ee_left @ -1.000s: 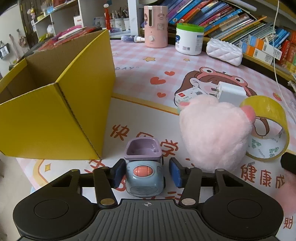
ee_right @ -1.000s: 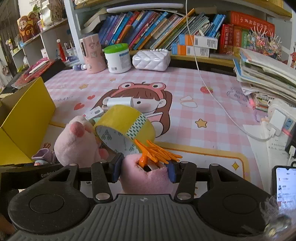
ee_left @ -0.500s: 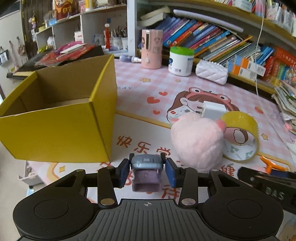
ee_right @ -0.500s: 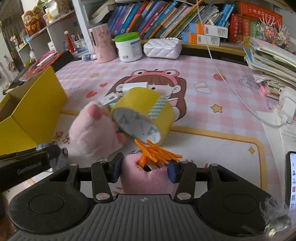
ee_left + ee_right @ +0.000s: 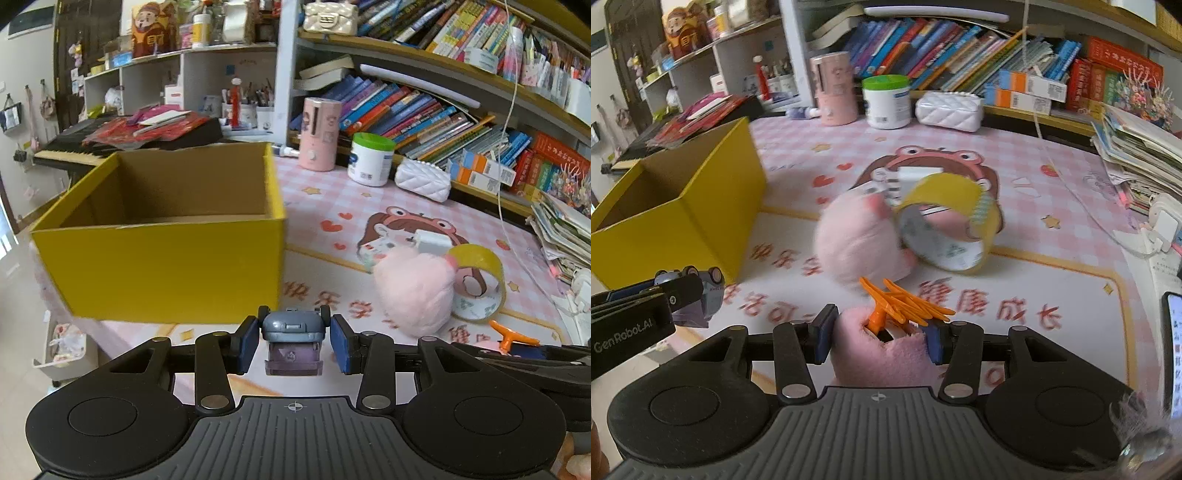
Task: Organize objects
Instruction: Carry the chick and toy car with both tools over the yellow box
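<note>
Lifted since earlier: toy car [image 5: 293, 338], clamped in left gripper [image 5: 293, 343], yellow box [image 5: 162, 236] at 11 o'clock.
Right gripper [image 5: 878, 341] clamped on pink plush [image 5: 882, 354] w/ orange bit, prob. a clip [image 5: 905, 302].

The right gripper [image 5: 878, 338] clamps a pink plush holder [image 5: 882, 356] sprouting orange sticks [image 5: 905, 301] at lower centre. Behind sit a pink plush toy [image 5: 857, 240] and yellow tape roll [image 5: 945, 221] — touching. Yellow cardboard box [image 5: 676, 218] left; the left gripper [image 5: 665, 295] carries a toy car [image 5: 709, 291] at the left edge.
</note>
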The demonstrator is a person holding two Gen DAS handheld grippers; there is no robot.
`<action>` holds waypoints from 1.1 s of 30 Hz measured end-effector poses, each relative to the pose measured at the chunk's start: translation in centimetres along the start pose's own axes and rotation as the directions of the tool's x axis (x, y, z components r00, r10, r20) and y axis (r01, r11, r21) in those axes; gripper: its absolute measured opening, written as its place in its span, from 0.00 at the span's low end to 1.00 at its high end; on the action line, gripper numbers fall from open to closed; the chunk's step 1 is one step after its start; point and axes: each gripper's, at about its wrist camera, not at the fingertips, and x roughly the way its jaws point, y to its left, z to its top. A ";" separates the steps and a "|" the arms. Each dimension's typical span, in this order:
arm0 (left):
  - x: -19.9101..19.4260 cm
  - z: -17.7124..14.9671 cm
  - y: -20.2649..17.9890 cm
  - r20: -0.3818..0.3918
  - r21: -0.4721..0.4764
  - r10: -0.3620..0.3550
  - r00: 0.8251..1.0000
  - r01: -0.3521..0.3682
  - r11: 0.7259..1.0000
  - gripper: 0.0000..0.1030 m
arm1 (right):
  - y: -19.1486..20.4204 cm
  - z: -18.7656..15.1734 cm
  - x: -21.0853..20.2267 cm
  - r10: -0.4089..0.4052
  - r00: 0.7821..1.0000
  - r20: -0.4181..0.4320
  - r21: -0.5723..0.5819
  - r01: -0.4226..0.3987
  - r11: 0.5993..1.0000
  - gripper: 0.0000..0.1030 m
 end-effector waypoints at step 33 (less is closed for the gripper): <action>-9.2 -3.8 17.0 0.047 -0.025 0.116 0.992 -0.115 0.993 0.39 | 20.0 -6.2 -4.6 0.105 0.994 0.010 -0.102 -0.104 0.989 0.44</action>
